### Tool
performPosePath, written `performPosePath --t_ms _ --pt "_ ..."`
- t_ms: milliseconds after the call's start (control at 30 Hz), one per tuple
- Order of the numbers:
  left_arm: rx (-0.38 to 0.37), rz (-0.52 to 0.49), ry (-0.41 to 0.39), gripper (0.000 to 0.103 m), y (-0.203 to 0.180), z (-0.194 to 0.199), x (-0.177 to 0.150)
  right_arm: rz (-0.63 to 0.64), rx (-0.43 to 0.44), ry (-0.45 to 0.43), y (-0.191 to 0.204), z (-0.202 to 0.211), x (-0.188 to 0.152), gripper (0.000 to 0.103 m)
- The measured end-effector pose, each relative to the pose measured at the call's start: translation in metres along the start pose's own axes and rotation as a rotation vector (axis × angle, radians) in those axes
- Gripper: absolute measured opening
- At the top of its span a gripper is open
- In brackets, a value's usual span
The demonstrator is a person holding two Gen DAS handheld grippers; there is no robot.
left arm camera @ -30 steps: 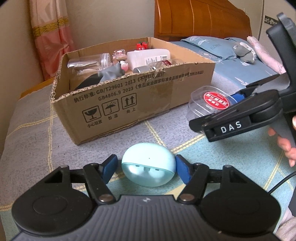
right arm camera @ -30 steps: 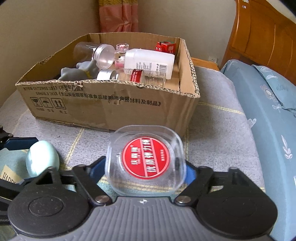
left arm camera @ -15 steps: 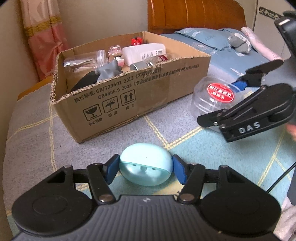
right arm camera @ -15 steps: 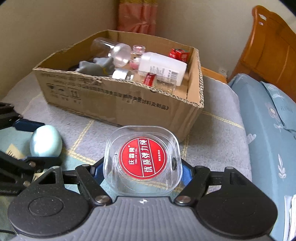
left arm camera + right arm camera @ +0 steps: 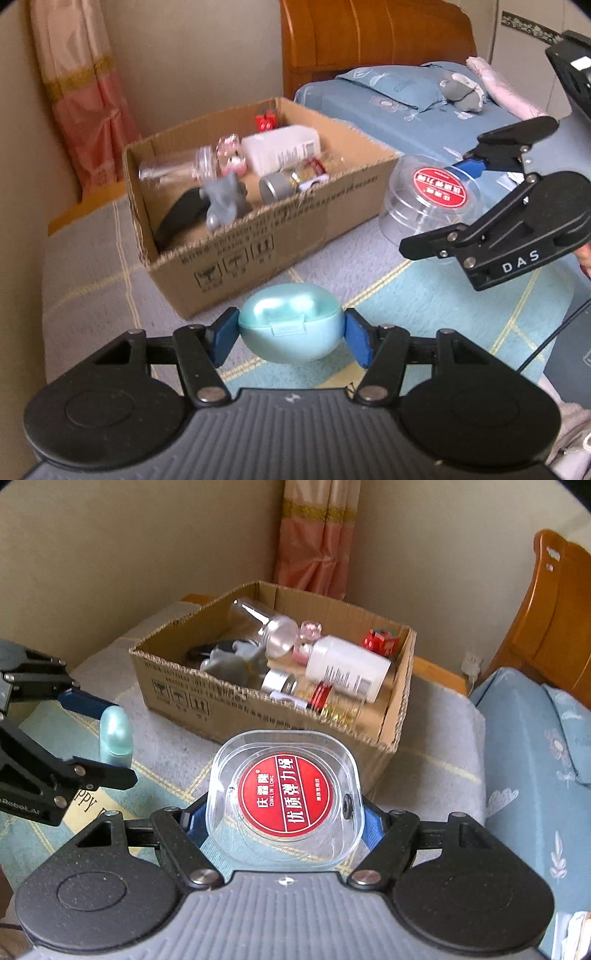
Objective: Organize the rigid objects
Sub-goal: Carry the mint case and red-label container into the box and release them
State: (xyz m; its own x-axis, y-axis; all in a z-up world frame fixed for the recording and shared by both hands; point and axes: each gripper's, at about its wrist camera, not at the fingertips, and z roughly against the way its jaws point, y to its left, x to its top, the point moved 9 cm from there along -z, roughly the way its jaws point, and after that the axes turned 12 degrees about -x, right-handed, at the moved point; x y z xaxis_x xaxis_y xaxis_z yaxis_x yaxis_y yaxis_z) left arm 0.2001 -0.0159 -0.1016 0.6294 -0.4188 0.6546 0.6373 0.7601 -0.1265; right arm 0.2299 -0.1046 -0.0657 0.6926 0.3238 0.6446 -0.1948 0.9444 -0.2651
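Nearest the left wrist camera, the left gripper (image 5: 290, 338) has its two blue pads clamped on the ends of a pale teal egg-shaped case (image 5: 290, 325), which is held clear of the grey and teal checked blanket (image 5: 424, 295); this view shows the case's seam and small front latch, while the right wrist view sees the same case (image 5: 115, 734) only edge-on, as a narrow oval between that gripper's fingers. Nearest the right wrist camera, the right gripper (image 5: 284, 821) is clamped on a clear plastic box with a red round label (image 5: 284, 794), whose lid fills the space between the jaws and hides most of both blue pads; the label's lettering reads clearly here, whereas from the left wrist view the same box (image 5: 432, 199) shows its domed side and the label lies foreshortened. Beyond both held things the open cardboard box (image 5: 258, 236) sits on the blanket, holding a white bottle (image 5: 347, 668), a clear jar with a silver lid (image 5: 264, 626), a grey figure (image 5: 225, 197), a small silver-capped jar (image 5: 279, 681) and a red toy (image 5: 382, 640); motion blur softens these in the left view, and a dark item under the grey figure cannot be identified. Farther off, only the left view shows the blue bedding with a grey soft toy (image 5: 461, 90) and the wooden headboard (image 5: 369, 33) in full; the right view cuts the headboard at its edge.
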Motion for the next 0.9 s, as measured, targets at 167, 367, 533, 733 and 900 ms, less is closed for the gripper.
performPosePath --t_ms 167,367,533,733,900 --pt "0.006 -0.034 -0.015 0.060 0.000 0.011 0.021 -0.006 0.011 -0.034 -0.006 0.010 0.013 0.080" --pt "0.054 -0.066 -0.065 0.060 0.017 0.021 0.060 -0.007 0.003 -0.067 -0.013 0.016 0.030 0.080" --pt "0.104 -0.052 -0.085 0.060 0.044 0.013 0.084 -0.016 0.000 -0.084 -0.017 0.015 0.042 0.080" --pt "0.142 -0.007 -0.037 0.060 0.075 -0.015 0.080 -0.009 0.000 -0.089 -0.016 0.011 0.054 0.080" --pt "0.140 0.035 -0.007 0.064 0.085 -0.024 0.066 0.002 0.003 -0.090 -0.013 0.005 0.062 0.080"
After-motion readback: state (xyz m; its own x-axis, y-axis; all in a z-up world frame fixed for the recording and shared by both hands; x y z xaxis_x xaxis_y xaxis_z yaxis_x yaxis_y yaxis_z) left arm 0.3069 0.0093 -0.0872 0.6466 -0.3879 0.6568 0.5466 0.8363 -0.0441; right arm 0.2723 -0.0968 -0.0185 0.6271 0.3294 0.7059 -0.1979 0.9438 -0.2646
